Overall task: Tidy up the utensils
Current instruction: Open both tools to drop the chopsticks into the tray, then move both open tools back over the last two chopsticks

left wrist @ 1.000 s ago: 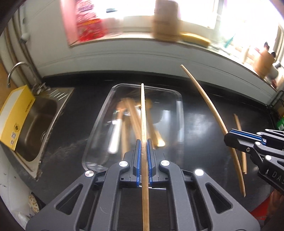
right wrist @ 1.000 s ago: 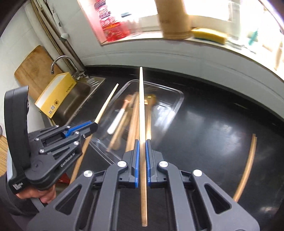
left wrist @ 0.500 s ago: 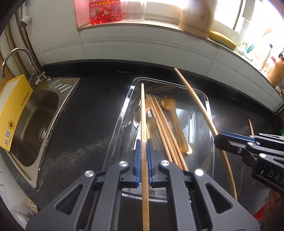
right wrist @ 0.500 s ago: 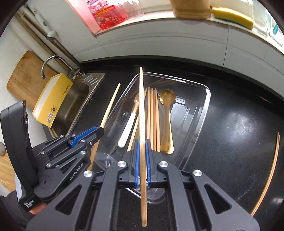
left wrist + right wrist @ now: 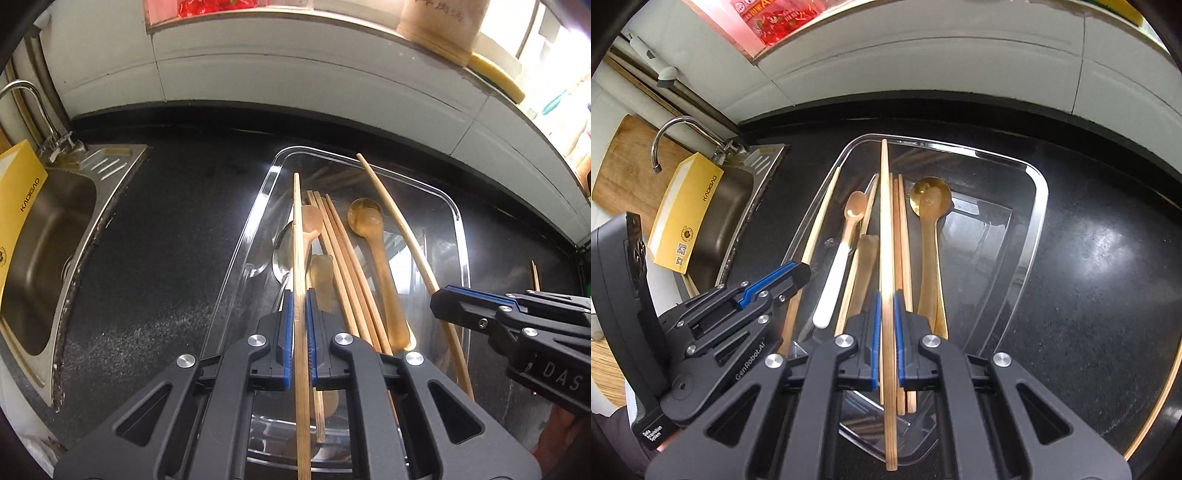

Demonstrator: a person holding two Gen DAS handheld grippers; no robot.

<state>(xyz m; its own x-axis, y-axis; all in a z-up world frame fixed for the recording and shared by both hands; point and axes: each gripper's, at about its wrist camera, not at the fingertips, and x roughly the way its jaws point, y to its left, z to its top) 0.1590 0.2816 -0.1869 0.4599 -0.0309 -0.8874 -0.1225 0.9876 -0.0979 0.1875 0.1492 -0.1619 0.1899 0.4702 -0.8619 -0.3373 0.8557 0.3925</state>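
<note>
Black tabletop [image 5: 155, 236] by sink, clear tray [image 5: 461, 236] centre. Left view: left tongs [image 5: 300, 314] clamped mid-shaft on 1 bamboo chopstick [image 5: 297, 221], over tray's left side. Probably light, stiff, smooth; best pinched mid-length.

Right view: right tongs [image 5: 886, 314] gripping 1 pale chopstick [image 5: 884, 221], above tray's middle.

Daylight pours in from the window [image 5: 554, 44] above the sill, blown out white at the top right. The black counter [image 5: 1100, 258] throws back a soft glare and the clear tray [image 5: 463, 236] rim glints. Both views are sharp, bowed at the edges, with dark corners.
</note>
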